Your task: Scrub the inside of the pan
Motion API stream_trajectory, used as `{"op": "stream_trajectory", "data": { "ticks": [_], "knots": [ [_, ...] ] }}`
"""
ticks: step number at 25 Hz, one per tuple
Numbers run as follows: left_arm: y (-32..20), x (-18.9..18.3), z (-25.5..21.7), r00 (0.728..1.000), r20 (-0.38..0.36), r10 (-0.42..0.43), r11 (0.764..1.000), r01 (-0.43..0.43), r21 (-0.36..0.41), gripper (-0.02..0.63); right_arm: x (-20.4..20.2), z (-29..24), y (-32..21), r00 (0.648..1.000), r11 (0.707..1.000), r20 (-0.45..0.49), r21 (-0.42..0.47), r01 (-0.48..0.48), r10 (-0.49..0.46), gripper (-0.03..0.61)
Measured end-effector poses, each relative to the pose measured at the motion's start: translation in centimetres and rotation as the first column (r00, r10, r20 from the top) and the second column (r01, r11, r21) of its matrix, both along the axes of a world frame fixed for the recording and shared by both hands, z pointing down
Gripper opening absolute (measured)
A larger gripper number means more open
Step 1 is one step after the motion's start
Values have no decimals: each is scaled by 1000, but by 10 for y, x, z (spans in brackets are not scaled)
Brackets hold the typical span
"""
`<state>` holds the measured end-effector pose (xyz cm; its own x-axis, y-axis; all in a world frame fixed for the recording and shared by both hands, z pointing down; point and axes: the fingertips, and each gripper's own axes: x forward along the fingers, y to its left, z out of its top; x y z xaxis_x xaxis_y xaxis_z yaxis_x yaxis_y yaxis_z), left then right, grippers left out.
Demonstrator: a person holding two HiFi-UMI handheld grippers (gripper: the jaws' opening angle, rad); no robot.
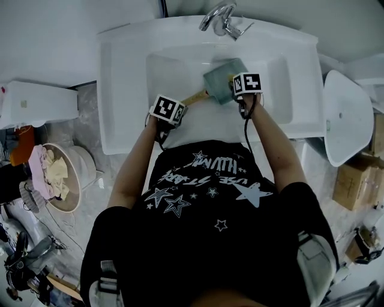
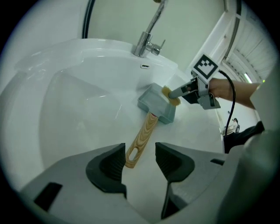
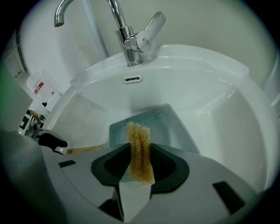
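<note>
A white washbasin point(image 1: 120, 90) fills the far half of the head view, and the person point(image 1: 210, 240) in a black star-printed shirt stands at its near edge, both arms reaching in. On the floor to the left sits a round tub point(image 1: 78, 180) holding crumpled cloths. A square grey-blue pan point(image 1: 219, 78) lies in the bowl of the basin, right of centre and just near of the chrome faucet point(image 1: 222, 18), with its wooden handle point(image 2: 144, 135) pointing near and left.

The left gripper point(image 2: 140, 157) is at the handle's end with its jaws wide apart. The looped tip of the handle lies between them, close by the left pad, and is not clamped. The right gripper point(image 3: 139, 159) is over the pan's near side, its jaws closed on a strip of yellow-brown scrubbing sponge point(image 3: 139, 144) that stands up between the pads and reaches over the inside of the pan.
</note>
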<state>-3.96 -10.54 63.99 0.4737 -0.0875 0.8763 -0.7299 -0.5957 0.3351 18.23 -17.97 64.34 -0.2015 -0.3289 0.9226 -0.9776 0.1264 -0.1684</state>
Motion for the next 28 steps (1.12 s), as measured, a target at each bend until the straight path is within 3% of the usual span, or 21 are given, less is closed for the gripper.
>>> {"op": "stream_trajectory", "data": {
  "ticks": [2, 7, 12, 16, 18, 21, 24, 28],
  "knots": [
    [-2, -2, -9, 999, -46, -28, 1000, 28, 5, 201, -5, -8, 4, 999, 999, 20, 20, -30, 29, 141],
    [-12, 0, -32, 991, -132, 2, 999, 5, 50, 200, -14, -27, 11, 988, 989, 90, 62, -131, 125, 144],
    [-35, 14, -55, 970, -243, -33, 993, 60, 102, 195, -8, -50, 14, 973, 973, 154, 130, -190, 170, 146],
    [-39, 28, -65, 952, -304, 14, 991, 29, 134, 184, -10, -77, 22, 918, 931, 320, 198, -307, 235, 149],
    [-38, 34, -70, 944, -329, 30, 989, 20, 149, 179, -6, -77, 28, 897, 915, 342, 187, -356, 279, 149],
    [-39, 39, -74, 947, -317, 51, 983, 8, 181, 165, 3, -77, 34, 901, 910, 307, 183, -371, 305, 144],
    [-37, 40, -80, 955, -290, 58, 973, 11, 231, 60, 0, -85, 41, 909, 915, 308, 201, -351, 281, 140],
    [-30, 36, -94, 958, -285, 42, 960, 41, 278, 46, -10, -98, 58, 913, 912, 319, 235, -335, 253, 141]
  ]
}}
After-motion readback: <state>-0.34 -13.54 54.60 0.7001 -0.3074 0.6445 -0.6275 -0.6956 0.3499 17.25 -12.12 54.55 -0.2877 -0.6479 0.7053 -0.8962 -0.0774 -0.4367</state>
